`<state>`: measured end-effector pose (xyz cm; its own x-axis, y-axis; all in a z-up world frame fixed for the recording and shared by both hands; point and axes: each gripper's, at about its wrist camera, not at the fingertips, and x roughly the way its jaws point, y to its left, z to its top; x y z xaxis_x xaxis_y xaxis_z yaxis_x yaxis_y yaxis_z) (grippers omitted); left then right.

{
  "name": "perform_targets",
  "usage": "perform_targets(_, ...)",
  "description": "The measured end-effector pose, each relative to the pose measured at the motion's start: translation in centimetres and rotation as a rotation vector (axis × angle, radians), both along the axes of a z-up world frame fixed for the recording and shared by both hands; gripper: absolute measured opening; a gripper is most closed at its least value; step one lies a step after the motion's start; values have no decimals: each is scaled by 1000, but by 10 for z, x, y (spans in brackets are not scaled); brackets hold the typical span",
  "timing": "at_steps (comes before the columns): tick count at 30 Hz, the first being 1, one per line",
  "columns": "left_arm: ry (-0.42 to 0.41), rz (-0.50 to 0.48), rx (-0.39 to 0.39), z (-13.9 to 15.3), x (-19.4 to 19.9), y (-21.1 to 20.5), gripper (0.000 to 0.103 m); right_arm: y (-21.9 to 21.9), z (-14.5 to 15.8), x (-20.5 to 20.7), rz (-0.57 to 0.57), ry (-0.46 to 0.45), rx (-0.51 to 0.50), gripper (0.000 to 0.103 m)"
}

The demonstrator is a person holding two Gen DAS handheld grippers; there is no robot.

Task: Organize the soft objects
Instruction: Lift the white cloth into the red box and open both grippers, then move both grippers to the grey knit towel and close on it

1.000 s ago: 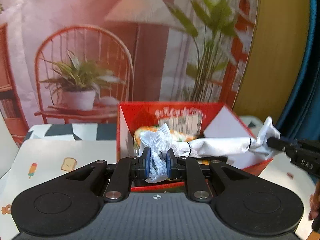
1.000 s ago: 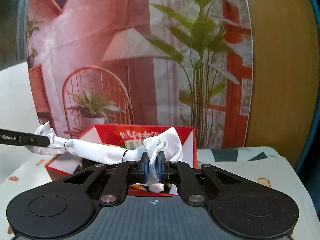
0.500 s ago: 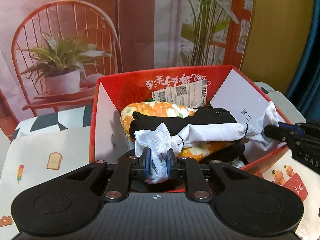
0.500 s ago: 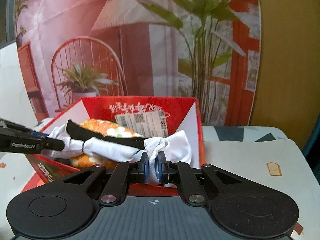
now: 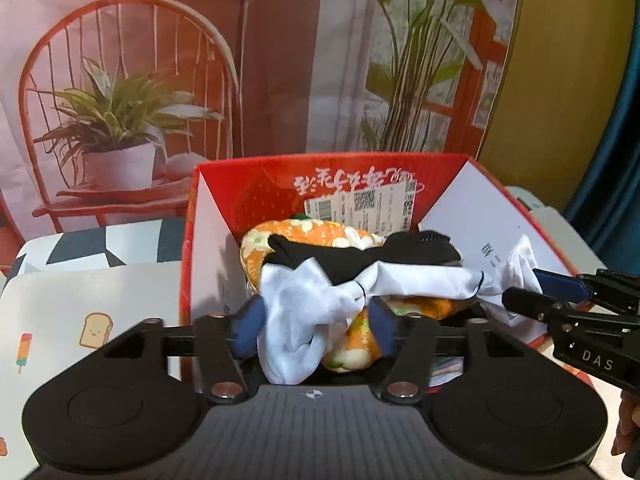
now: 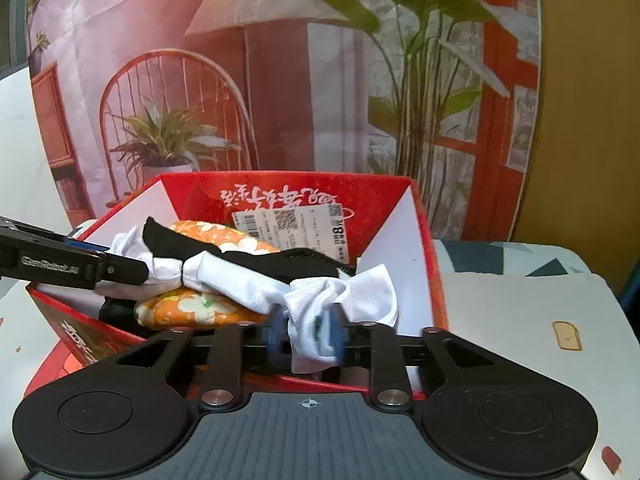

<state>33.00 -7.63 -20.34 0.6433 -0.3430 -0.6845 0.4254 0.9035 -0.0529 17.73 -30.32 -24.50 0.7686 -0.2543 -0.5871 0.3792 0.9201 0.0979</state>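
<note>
White cloth (image 5: 304,312), twisted into a long roll, lies across the top of the red box (image 5: 208,248), one bunched end hanging between the blue pads of the left hand-held gripper (image 5: 316,326). Those jaws have just been opening and now stand wide, neither pad pressing the fabric. At the other end, the right hand-held gripper (image 6: 306,336) has also just been opening; the cloth (image 6: 316,304) sits between its blurred pads, loosely, released rather than pinched as far as I can see. Under the roll, a black garment (image 5: 380,256) drapes over an orange flowered cushion (image 5: 304,234), all of it piled inside the box. A white shipping label (image 5: 360,208) is stuck on the far inner wall, below white script. The box stands on a table (image 5: 80,300) covered with a pale sheet printed with toast and ice-lolly pictures. Behind it hangs a backdrop (image 5: 160,40) showing a red chair, potted plants and a lamp.
</note>
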Motion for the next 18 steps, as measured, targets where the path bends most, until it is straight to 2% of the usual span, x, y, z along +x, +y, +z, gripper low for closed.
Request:
perform_targets(2, -14, -5, -9, 6, -7, 3, 72, 0, 2, -7, -10, -19, 12, 44)
perform_targets(6, -59, -4, -24, 17, -28, 13, 89, 6, 7, -22, -12, -61, 0, 58)
perform_targets(13, -64, 9, -61, 16, -64, 38, 91, 25, 13, -55, -25, -126, -38, 76)
perform_targets(18, -65, 62, -82, 5, -83, 61, 91, 34, 12, -77, -43, -156, -64, 79)
